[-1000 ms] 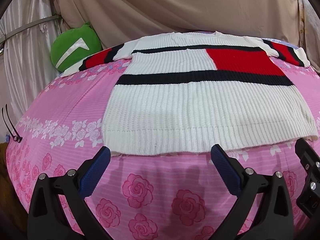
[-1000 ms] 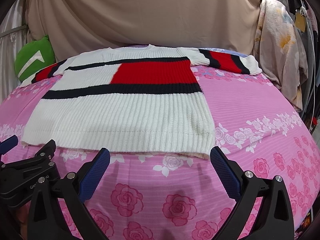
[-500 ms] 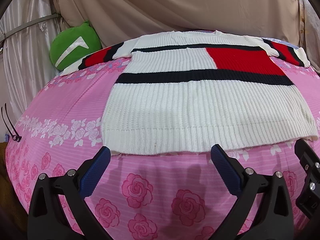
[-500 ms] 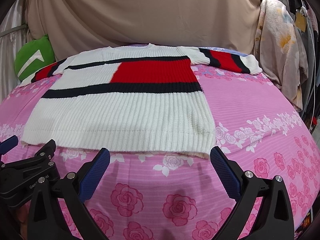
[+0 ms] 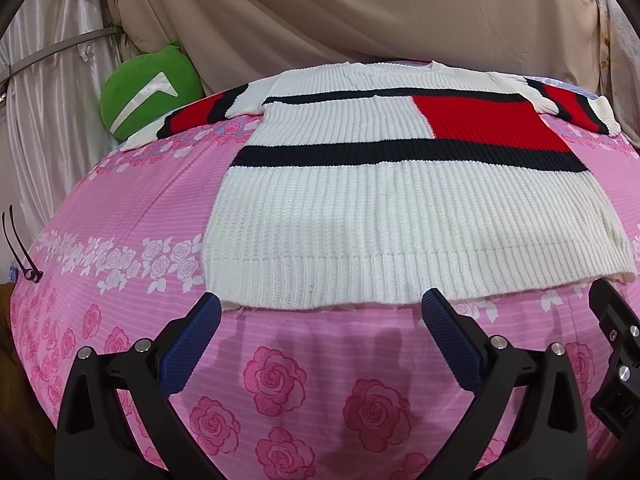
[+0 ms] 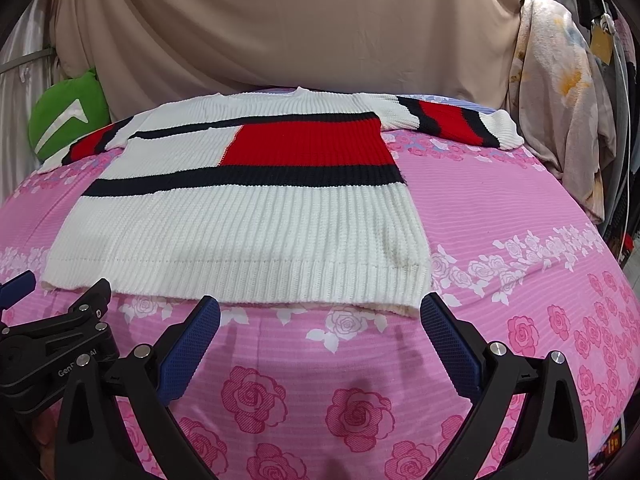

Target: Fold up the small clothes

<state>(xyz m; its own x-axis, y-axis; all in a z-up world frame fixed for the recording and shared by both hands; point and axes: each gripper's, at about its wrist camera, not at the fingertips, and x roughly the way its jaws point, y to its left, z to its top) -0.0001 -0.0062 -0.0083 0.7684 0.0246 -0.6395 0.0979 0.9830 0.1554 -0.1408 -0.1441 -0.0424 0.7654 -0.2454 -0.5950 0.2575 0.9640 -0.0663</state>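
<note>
A white knit sweater [image 5: 376, 216] [image 6: 248, 224] with a red block and black stripes lies flat on the pink rose bedsheet [image 5: 280, 380], sleeves spread out to both sides. My left gripper [image 5: 320, 328] is open just short of the sweater's ribbed hem [image 5: 320, 280], near its left half, holding nothing. My right gripper [image 6: 320, 328] is also open, just before the hem's right corner [image 6: 416, 292]. The left gripper's body shows at the lower left of the right wrist view; the right gripper's body shows at the right edge of the left wrist view.
A green cushion [image 5: 148, 88] [image 6: 64, 120] sits at the back left against beige drapes [image 5: 360, 12]. Floral cloth [image 6: 560, 120] hangs at the right beside the bed. Bare sheet [image 6: 520, 260] lies right of the sweater.
Both grippers have stayed nearly still and open; the view has shifted only very slightly toward the hem.
</note>
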